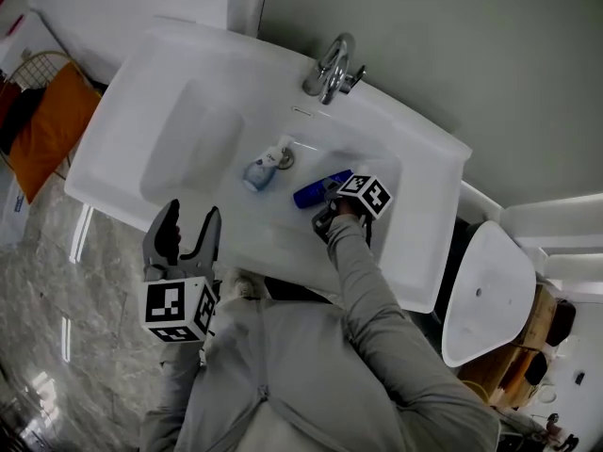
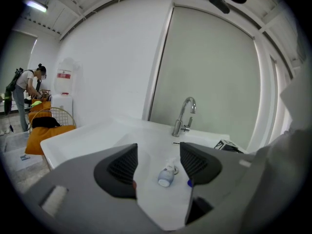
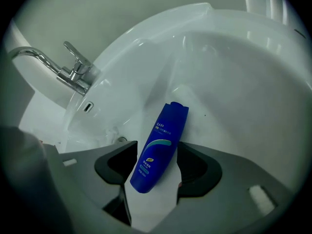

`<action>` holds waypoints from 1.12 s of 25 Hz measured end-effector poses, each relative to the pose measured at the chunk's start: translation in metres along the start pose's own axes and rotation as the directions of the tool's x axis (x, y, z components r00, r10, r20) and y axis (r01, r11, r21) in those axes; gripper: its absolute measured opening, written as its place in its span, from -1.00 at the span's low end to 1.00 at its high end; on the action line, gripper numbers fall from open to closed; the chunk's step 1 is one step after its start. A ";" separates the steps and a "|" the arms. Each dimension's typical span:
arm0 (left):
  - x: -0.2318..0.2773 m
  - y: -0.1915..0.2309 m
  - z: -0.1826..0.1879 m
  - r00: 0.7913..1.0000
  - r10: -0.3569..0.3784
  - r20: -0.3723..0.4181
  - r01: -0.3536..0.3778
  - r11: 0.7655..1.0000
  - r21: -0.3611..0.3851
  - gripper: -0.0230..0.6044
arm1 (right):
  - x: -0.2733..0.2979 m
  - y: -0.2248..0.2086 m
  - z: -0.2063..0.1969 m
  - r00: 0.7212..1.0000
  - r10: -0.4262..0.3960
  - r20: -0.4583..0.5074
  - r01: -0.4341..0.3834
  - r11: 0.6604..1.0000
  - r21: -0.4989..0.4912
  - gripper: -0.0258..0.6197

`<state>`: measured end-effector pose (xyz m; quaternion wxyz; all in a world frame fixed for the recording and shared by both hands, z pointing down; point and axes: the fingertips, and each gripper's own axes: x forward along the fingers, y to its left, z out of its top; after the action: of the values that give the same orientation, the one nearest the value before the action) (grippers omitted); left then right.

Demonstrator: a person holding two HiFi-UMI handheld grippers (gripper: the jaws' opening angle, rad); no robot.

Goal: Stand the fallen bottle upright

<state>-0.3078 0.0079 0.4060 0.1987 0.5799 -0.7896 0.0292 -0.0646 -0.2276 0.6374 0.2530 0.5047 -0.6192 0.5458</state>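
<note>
A dark blue bottle [image 1: 316, 190] [image 3: 158, 147] lies on its side in the white sink basin [image 1: 396, 172], cap end pointing away from me. My right gripper [image 1: 328, 213] [image 3: 157, 162] reaches down into the basin, open. Its jaws stand on either side of the bottle's lower end, with small gaps showing. A second, pale blue and white bottle [image 1: 261, 170] [image 2: 166, 175] lies by the drain [image 3: 120, 140]. My left gripper [image 1: 191, 219] [image 2: 158, 162] is open and empty, held over the sink's front edge.
A chrome faucet [image 1: 332, 67] [image 2: 184, 116] [image 3: 73, 72] stands at the back of the sink. An orange cloth on a wire chair [image 1: 42, 125] is at the left. A white toilet [image 1: 485, 290] is at the right. A person [image 2: 27, 89] stands far off at the left.
</note>
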 end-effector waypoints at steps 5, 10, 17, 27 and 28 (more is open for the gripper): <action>0.004 0.007 -0.004 0.999 0.028 -0.018 -0.028 1.000 -0.012 0.10 | 0.018 -0.002 -0.001 0.997 -0.063 -0.032 0.064 0.997 0.034 -0.18; 0.008 0.009 -0.007 0.999 0.036 -0.033 -0.036 0.999 -0.016 0.10 | 0.034 0.000 -0.001 0.988 -0.140 -0.067 0.142 0.990 0.015 -0.16; 0.008 0.019 -0.008 0.997 0.062 -0.047 -0.063 0.998 -0.025 0.10 | 0.049 0.007 0.000 0.969 -0.231 -0.084 0.229 0.973 -0.029 -0.08; 0.013 0.016 -0.009 0.997 0.057 -0.057 -0.058 0.998 -0.028 0.10 | 0.064 0.011 -0.010 0.925 -0.364 -0.106 0.335 0.915 -0.223 -0.01; 0.013 0.016 -0.009 0.997 0.057 -0.058 -0.059 0.998 -0.026 0.10 | 0.064 0.011 -0.010 0.924 -0.368 -0.101 0.337 0.911 -0.236 -0.01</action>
<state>-0.3232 0.0041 0.4212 0.2283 0.5527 -0.8005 0.0405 -0.1003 -0.2416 0.6905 0.4443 0.5376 -0.5531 0.4557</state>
